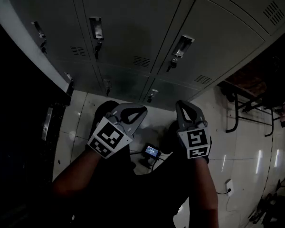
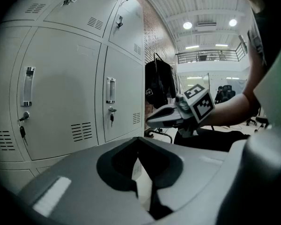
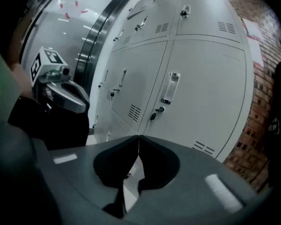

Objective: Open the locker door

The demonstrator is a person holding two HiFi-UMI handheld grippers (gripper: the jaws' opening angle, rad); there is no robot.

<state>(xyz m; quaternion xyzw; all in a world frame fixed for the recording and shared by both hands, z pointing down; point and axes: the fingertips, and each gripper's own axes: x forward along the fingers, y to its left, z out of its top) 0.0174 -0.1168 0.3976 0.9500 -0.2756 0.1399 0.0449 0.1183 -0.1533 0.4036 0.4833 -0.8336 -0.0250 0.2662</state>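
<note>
A bank of grey locker doors (image 1: 133, 27) fills the top of the head view, each with a recessed handle (image 1: 183, 46) and a key in a lock below it. All the doors in sight are closed. My left gripper (image 1: 134, 111) and right gripper (image 1: 182, 104) hang side by side low in front of the lockers, apart from them, both shut and holding nothing. In the left gripper view its tips (image 2: 139, 138) meet below a locker handle (image 2: 110, 90). The right gripper's tips (image 3: 138, 137) meet below another handle (image 3: 171, 88).
A small device with a lit screen (image 1: 152, 151) and a cable lie on the pale tiled floor between the person's feet. A black metal frame (image 1: 235, 108) stands at the right by a brick wall (image 3: 262, 102). A dark jacket (image 2: 159, 83) hangs beyond the lockers. A dark cabinet (image 1: 47, 122) stands at the left.
</note>
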